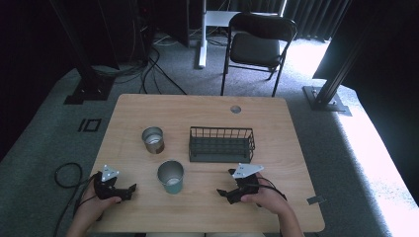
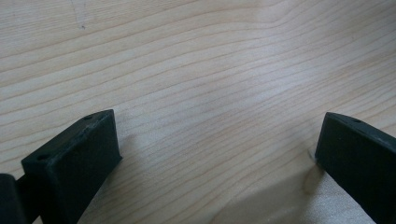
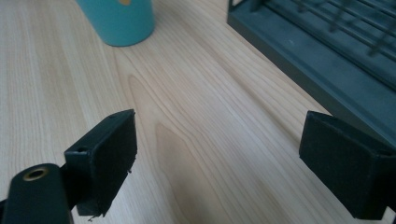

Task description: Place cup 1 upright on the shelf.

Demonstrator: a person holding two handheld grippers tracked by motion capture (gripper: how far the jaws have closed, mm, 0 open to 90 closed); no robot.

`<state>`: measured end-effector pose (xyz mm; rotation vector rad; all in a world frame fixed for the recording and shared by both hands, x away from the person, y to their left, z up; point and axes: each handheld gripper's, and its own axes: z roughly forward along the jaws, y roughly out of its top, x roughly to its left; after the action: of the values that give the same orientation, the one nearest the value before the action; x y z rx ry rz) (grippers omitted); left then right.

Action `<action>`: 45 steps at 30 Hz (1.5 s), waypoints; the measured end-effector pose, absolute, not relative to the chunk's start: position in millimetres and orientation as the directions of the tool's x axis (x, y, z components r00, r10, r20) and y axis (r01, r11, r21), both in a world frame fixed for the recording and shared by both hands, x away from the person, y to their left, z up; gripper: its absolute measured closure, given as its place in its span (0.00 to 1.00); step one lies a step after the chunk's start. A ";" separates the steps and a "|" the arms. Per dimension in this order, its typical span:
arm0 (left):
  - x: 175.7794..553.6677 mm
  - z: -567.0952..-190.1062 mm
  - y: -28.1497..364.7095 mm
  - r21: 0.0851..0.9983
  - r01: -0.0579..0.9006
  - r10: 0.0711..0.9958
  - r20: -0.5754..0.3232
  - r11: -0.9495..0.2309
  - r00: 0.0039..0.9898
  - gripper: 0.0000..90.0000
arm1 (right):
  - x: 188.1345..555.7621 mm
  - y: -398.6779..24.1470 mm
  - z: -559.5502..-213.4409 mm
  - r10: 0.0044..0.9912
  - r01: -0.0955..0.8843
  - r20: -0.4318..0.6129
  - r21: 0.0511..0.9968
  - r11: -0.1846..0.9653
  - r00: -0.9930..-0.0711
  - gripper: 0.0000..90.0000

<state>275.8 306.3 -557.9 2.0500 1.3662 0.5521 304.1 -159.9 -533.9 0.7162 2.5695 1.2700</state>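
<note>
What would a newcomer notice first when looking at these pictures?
Probably the teal cup near the front middle of the wooden table, between the left gripper and right gripper, both open and resting low. Behind it stand a metal cup and, to its right, a dark wire basket.

On the pale wooden counter (image 1: pixel 148 212), a teal metal cup (image 1: pixel 171 177) stands near the middle, a copper-toned metal cup (image 1: pixel 153 140) farther left, a dark wire basket (image 1: pixel 222 144) to the right. The left gripper (image 1: pixel 132 189) and right gripper (image 1: pixel 220 193) rest near the front edge.
</note>
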 end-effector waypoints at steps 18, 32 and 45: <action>275.8 -557.9 306.3 0.685 0.671 0.924 0.009 -0.284 0.382 0.00 | 306.7 -112.8 -533.8 0.406 0.281 0.055 0.805 0.522 -0.912 0.12; 275.8 -557.9 306.3 0.685 0.671 0.924 0.008 -0.283 0.381 0.00 | 308.0 -79.5 -525.0 0.347 0.238 0.059 0.831 0.502 -0.936 0.12; 275.8 -557.9 306.3 0.686 0.671 0.924 0.008 -0.283 0.381 0.00 | 307.3 -54.1 -519.7 0.313 0.210 0.059 0.855 0.474 -0.948 0.12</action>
<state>275.8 306.3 -557.9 2.0483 1.3660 0.5517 307.3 -54.1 -519.7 0.4634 2.6051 1.4896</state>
